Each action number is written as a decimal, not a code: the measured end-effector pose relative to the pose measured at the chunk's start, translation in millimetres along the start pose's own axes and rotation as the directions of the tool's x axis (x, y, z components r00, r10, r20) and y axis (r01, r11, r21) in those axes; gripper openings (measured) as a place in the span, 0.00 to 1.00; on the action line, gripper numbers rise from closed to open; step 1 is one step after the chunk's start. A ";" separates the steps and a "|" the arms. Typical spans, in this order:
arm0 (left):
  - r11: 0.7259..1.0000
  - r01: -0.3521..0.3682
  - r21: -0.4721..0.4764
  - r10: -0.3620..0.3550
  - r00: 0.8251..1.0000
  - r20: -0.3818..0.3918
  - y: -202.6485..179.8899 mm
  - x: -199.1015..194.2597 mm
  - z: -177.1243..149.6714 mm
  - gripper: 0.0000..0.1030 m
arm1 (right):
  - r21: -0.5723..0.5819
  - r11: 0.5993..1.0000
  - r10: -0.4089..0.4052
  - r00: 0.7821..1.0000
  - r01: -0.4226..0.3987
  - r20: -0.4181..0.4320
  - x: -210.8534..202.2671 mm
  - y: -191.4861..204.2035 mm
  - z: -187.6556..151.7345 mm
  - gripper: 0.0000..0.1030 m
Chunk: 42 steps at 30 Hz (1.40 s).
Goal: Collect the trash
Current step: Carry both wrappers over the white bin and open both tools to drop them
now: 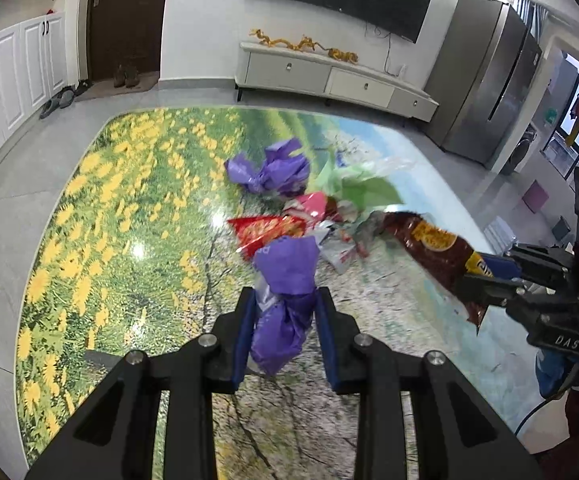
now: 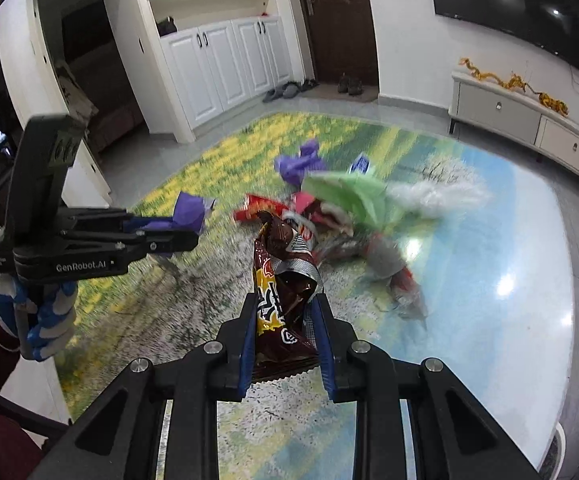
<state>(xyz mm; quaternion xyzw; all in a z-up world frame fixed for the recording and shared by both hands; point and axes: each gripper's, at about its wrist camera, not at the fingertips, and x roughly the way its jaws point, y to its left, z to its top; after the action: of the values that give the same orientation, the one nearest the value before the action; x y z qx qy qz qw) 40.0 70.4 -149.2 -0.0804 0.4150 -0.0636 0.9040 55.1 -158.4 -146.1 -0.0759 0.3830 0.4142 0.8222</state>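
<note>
My left gripper (image 1: 285,304) is shut on a crumpled purple wrapper (image 1: 285,280), held above the table; it also shows at the left of the right wrist view (image 2: 187,214). My right gripper (image 2: 283,312) is shut on a dark brown snack bag (image 2: 281,292), held above the table; it shows at the right of the left wrist view (image 1: 437,252). A trash pile lies mid-table: another purple wrapper (image 1: 273,168), a green plastic bag (image 1: 357,188), a red snack bag (image 1: 265,230), a pink wrapper (image 1: 313,204) and silver foil pieces.
The trash lies on a glossy table (image 1: 129,200) printed with yellow flowers and a landscape. A grey tiled floor, a white TV cabinet (image 1: 329,76), white cupboards (image 2: 217,68), a dark door and a steel fridge (image 1: 485,84) surround it.
</note>
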 end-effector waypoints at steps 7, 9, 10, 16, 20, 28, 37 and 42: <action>0.998 0.043 0.054 -0.046 0.998 0.050 -42.3 -23.5 17.4 0.27 | 0.068 0.997 -0.055 0.991 0.047 0.125 -57.1 -27.1 -0.9 0.24; 0.995 0.070 0.074 -0.074 0.996 0.057 -59.6 -24.2 24.6 0.27 | 0.110 0.991 -0.093 0.983 0.076 0.157 -77.5 -44.0 -7.6 0.24; 0.993 0.085 0.082 -0.090 0.994 0.056 -68.6 -23.6 27.9 0.27 | 0.126 0.988 -0.107 0.980 0.086 0.166 -84.5 -50.2 -10.3 0.24; 0.974 0.168 0.150 -0.172 0.985 0.017 -130.1 -2.9 43.0 0.27 | 0.266 0.945 -0.246 0.949 0.190 0.197 -136.0 -103.1 -47.1 0.24; 0.948 0.231 0.220 -0.226 0.973 -0.046 -189.3 23.3 47.3 0.27 | 0.395 0.880 -0.351 0.922 0.265 0.162 -164.3 -146.2 -88.3 0.24; 0.891 0.349 0.291 -0.301 0.933 -0.199 -296.6 85.7 43.6 0.27 | 0.578 0.724 -0.465 0.885 0.375 0.008 -190.7 -216.1 -167.9 0.24; 0.859 0.436 0.267 -0.351 0.883 -0.312 -394.6 142.8 41.4 0.29 | 0.667 0.596 -0.509 0.853 0.448 -0.118 -193.8 -263.8 -216.1 0.26; 0.840 0.482 0.248 -0.391 0.855 -0.340 -428.6 160.6 44.0 0.54 | 0.686 0.531 -0.544 0.821 0.497 -0.173 -198.4 -273.5 -231.0 0.36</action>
<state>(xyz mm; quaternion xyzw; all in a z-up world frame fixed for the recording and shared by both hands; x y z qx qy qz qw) 156.8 -374.3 -154.8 -0.0145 0.4910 -0.3475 0.7987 54.2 -560.6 -221.9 0.1461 0.4451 -0.0265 0.8831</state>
